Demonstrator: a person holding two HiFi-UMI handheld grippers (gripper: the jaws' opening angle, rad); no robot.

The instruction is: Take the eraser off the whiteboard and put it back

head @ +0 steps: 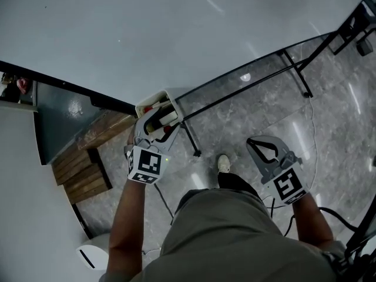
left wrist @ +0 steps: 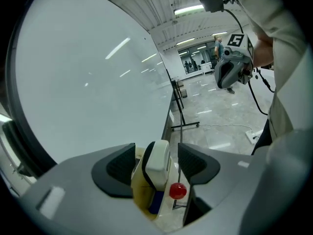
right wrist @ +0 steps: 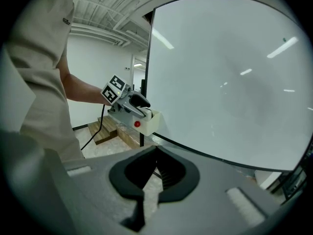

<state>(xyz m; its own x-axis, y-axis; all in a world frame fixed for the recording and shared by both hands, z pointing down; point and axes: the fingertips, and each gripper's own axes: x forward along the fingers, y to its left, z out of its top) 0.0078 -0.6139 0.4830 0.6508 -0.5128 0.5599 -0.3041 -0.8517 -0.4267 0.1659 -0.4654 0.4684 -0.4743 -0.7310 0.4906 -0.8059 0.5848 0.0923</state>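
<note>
Left claw (left wrist: 156, 151) is wide open around the eraser (left wrist: 155, 164), its 2 pads standing clear of it on either side. The eraser sits upright in the cream holder (left wrist: 138, 192) at the whiteboard's (left wrist: 88, 82) bottom edge (a small red ball (left wrist: 178, 190) shows just beside it). Right claw (right wrist: 156, 173) is closed on nothing, held well apart over the stone floor (head: 329, 128).

The left tongs (left wrist: 156, 164) gape wide, the right tongs (right wrist: 155, 173) are pressed together, both tilted downward.
</note>
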